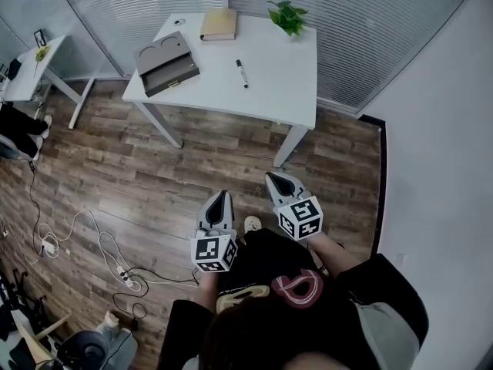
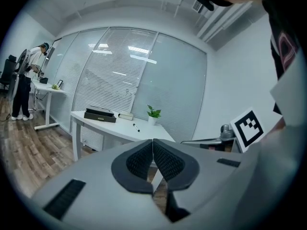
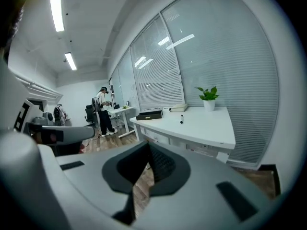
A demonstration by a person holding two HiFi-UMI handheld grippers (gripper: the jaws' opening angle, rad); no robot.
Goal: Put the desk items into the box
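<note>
On the white desk (image 1: 269, 83) across the wood floor lie a grey open box (image 1: 166, 66), a tan book (image 1: 219, 24) and a black marker pen (image 1: 242, 73). A potted plant (image 1: 289, 15) stands at the desk's far corner. My left gripper (image 1: 223, 196) and right gripper (image 1: 272, 178) hang side by side over the floor, well short of the desk, both shut and empty. The left gripper view shows its jaws (image 2: 153, 143) pressed together, with the box (image 2: 100, 114) and pen (image 2: 137, 127) far off. In the right gripper view the jaws (image 3: 147, 148) also meet, and the pen (image 3: 182, 120) and book (image 3: 178, 108) lie beyond.
A second desk (image 1: 31, 64) stands at the far left, with a person (image 2: 24, 83) beside it. Cables and a power strip (image 1: 127, 276) trail over the floor at the lower left. A white wall (image 1: 439, 168) runs along the right, and blinds (image 1: 370, 21) hang behind the desk.
</note>
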